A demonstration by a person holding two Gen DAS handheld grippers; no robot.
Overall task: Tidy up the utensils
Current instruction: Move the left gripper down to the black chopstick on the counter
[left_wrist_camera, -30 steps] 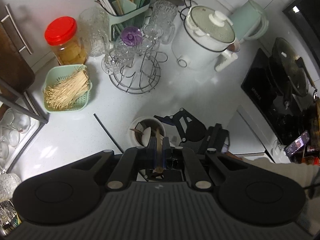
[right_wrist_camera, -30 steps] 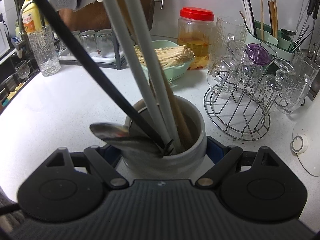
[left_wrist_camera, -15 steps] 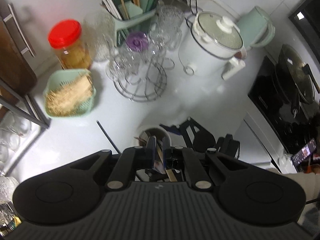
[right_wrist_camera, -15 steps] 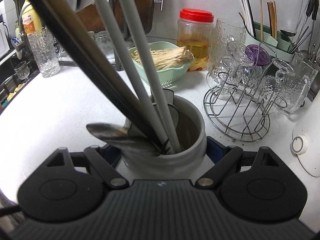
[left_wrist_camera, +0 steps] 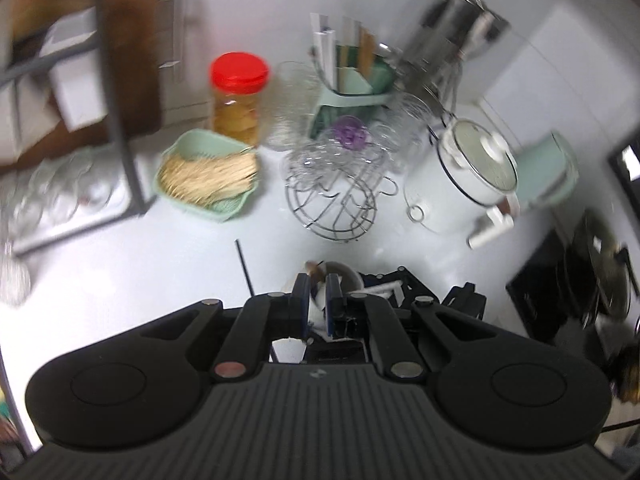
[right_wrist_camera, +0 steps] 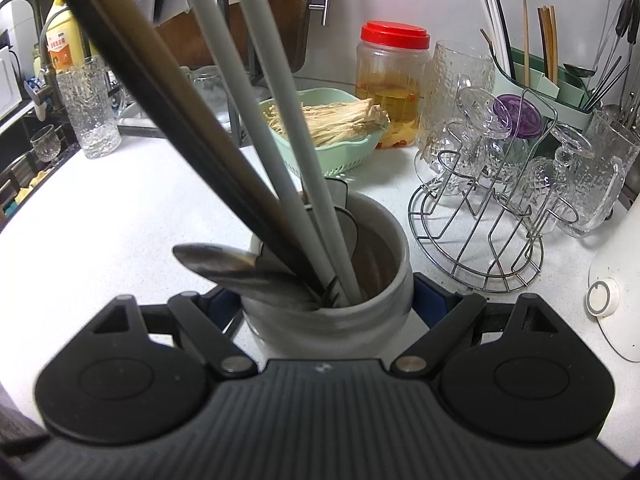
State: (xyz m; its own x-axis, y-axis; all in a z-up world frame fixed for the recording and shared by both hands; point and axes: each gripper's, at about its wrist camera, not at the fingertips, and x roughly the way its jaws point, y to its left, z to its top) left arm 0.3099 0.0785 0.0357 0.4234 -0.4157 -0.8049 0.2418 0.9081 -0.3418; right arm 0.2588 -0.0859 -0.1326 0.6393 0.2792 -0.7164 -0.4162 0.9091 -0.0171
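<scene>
On the white desk (right_wrist_camera: 100, 216), the right tool (right_wrist_camera: 326, 304) clamps the cup (right_wrist_camera: 372, 320); the left tool (left_wrist_camera: 318, 288), blurred, stands narrow around a half-hidden wooden utensil (left_wrist_camera: 314, 269).

Upright white cup (right_wrist_camera: 332, 304) (chopsticks (right_wrist_camera: 256, 120) leaning inside)

Yellow bottle (right_wrist_camera: 60, 40) bears an orange label, probably Chinese, unreadable.

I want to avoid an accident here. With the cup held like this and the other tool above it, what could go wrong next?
1. The long chopsticks lean far out of the white ceramic cup the right tool clamps; it might tip.
2. The left tool pinches something above that cup; the blurred view hides what, so its grip may be unsure.
3. The wire rack of glass cups stands close beside.
</scene>
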